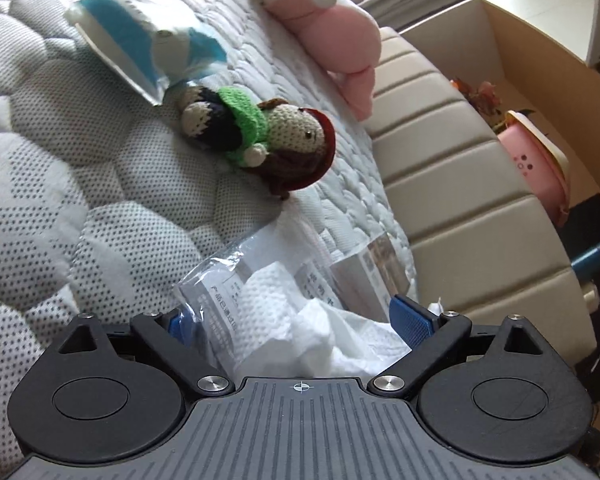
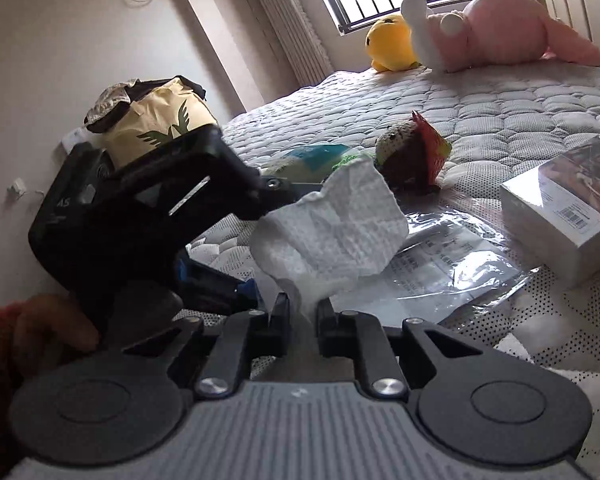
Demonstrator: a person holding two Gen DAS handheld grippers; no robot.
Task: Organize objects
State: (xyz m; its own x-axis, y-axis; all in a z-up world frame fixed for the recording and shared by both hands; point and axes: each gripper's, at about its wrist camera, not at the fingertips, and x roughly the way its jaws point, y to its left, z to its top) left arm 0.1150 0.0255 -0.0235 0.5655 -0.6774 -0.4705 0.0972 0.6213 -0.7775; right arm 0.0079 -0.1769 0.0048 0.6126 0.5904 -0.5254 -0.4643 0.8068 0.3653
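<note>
We are mid-way through gathering the crumpled tissue (image 2: 332, 224): our right gripper (image 2: 303, 312) pinches its lower end, jaws narrow. Our left gripper (image 1: 300, 320) stands wide, tissue between its jaws; next, we judge, close or release.

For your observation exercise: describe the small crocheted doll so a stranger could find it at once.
Start at the quilted mattress. Near its middle, between the big pink plush and a blue-and-white packet, lies the crocheted doll. It alone is knitted yarn, with a green scarf and dark red hat.
</note>
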